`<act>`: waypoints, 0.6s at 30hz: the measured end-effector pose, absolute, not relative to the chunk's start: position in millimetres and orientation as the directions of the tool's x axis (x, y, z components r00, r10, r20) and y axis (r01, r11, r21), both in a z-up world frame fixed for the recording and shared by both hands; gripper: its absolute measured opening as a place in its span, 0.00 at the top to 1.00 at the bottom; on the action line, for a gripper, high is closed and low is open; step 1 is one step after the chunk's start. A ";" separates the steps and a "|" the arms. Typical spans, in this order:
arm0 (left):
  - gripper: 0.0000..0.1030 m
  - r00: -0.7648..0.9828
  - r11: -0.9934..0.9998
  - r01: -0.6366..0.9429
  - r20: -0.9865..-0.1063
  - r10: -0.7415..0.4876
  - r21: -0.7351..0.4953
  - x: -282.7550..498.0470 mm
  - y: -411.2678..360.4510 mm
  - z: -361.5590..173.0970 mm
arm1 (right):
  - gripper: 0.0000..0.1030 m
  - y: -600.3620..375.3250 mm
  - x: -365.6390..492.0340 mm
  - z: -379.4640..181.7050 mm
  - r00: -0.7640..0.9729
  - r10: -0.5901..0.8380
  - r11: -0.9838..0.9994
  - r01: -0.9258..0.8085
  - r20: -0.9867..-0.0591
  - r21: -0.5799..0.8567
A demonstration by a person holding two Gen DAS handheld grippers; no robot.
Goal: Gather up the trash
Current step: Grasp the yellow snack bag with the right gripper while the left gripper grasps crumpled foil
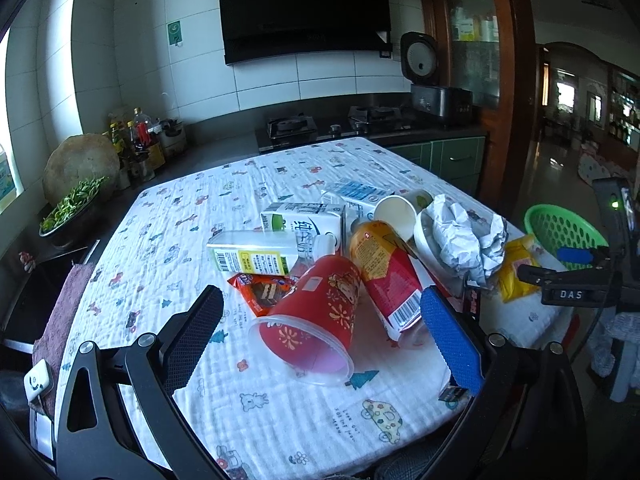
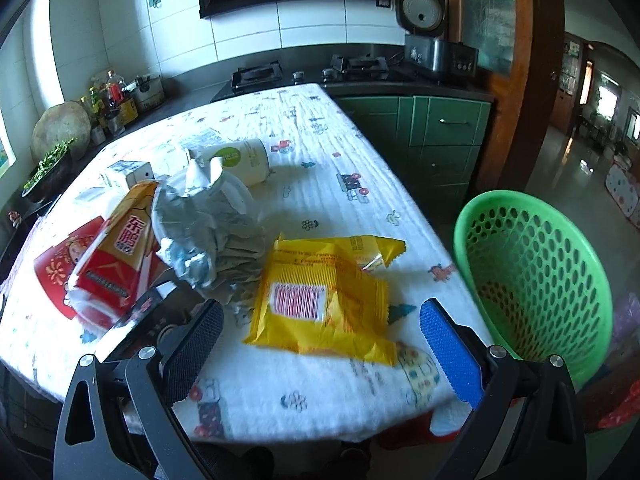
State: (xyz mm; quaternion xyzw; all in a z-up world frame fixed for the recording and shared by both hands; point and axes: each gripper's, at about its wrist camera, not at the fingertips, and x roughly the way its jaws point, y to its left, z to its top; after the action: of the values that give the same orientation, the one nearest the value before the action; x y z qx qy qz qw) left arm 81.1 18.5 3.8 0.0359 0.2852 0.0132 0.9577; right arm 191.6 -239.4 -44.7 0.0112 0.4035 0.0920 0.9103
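Observation:
Trash lies heaped on a table with a patterned white cloth (image 1: 168, 248). My left gripper (image 1: 322, 320) is open, its fingers either side of a tipped red plastic cup (image 1: 312, 316). Behind the cup lie a red-and-yellow drink carton (image 1: 384, 268), a clear bottle with a green label (image 1: 256, 254), a milk carton (image 1: 308, 220), a snack wrapper (image 1: 262, 292), a paper cup (image 1: 396, 212) and crumpled paper (image 1: 464, 236). My right gripper (image 2: 322, 320) is open just short of a yellow packet (image 2: 324, 292). A green perforated basket (image 2: 536, 280) stands past the table's right edge.
A dark counter behind the table carries a gas hob (image 1: 292, 128), a rice cooker (image 1: 432, 88), bottles (image 1: 136, 140) and a bowl of greens (image 1: 72, 208). Green cabinets (image 2: 432, 136) stand right of the table. A doorway on the right opens to a tiled floor (image 2: 576, 168).

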 end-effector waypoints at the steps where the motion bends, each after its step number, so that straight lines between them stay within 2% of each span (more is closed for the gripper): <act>1: 0.07 0.836 0.997 0.002 -0.547 0.038 0.071 83.7 17.0 4.8 | 0.07 -239.8 196.8 -48.2 0.650 0.182 0.982 -0.161 -0.738 0.101; 4: 0.09 0.834 0.998 0.025 -0.552 0.013 0.061 93.0 10.5 7.0 | 0.08 -240.3 206.7 -56.3 0.634 0.188 0.980 -0.167 -0.750 0.105; 8: 0.12 0.826 0.997 0.063 -0.564 -0.023 0.051 106.5 -2.0 7.0 | 0.23 -241.6 216.9 -67.6 0.611 0.202 0.978 -0.174 -0.765 0.119; 18: 0.18 0.779 0.975 0.222 -0.603 -0.169 0.015 128.2 -54.6 -0.1 | 0.44 -246.5 207.2 -68.1 0.620 0.240 0.970 -0.184 -0.747 0.159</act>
State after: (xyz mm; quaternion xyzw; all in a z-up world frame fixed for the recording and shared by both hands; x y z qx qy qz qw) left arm 128.2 -54.6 -0.1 0.0425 0.3155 -0.1037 0.9423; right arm 207.2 -246.5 -68.1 0.0334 0.4196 0.1179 0.8994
